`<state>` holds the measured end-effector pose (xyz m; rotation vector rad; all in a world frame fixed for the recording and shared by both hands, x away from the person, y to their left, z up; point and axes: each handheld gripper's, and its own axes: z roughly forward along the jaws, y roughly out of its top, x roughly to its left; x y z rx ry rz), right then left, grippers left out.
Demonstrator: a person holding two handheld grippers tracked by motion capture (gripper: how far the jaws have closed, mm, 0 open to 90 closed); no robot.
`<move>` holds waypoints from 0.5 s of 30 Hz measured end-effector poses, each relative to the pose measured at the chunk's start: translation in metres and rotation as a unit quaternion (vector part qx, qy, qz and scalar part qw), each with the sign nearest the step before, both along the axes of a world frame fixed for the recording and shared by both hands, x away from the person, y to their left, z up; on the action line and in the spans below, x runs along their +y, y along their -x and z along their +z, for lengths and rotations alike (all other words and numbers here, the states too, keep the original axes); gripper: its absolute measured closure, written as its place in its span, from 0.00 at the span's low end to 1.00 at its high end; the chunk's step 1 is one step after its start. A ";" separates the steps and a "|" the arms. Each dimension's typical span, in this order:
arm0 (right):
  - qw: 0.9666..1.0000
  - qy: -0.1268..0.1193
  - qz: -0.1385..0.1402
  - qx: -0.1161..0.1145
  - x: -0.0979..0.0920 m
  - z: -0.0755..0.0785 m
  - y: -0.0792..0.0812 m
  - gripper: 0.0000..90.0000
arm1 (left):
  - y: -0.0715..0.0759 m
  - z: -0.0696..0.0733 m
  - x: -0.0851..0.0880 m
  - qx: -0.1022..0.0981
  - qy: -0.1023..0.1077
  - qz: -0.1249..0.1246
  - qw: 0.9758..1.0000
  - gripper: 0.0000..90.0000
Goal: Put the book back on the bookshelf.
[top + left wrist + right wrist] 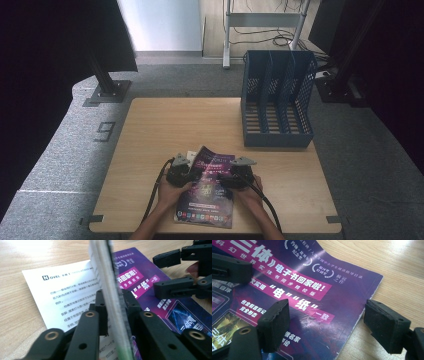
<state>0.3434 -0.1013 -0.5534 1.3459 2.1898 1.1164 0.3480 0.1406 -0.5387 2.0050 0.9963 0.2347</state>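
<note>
A book with a purple cover [210, 192] lies at the table's near edge, between the person's two hands. Its left part is lifted off a white printed page [62, 292]. My left gripper [113, 296] is shut on that raised bundle of cover and pages [105, 270], which stands on edge between its jaws. From above, the left gripper [192, 172] is at the book's upper left. My right gripper [329, 323] stands open just above the purple cover [312, 290], astride its right edge with one jaw over bare wood. It appears farther off [170, 272] and by the right hand [225, 180].
A blue mesh file holder [277, 100] with three slots stands at the table's far right. The wooden table [165, 125] has bare room on the left and in the middle. Black stand posts and dark curtains flank the table.
</note>
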 end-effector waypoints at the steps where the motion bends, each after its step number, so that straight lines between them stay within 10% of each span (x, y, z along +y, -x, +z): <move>1: 1.000 0.000 0.000 0.000 0.000 0.000 0.000 0.23 | 0.000 0.000 0.000 -0.003 0.002 -0.001 1.000 0.91; 15: 1.000 -0.004 0.006 0.001 -0.003 0.000 0.000 0.24 | 0.006 0.008 0.000 -0.029 0.021 -0.013 0.999 0.97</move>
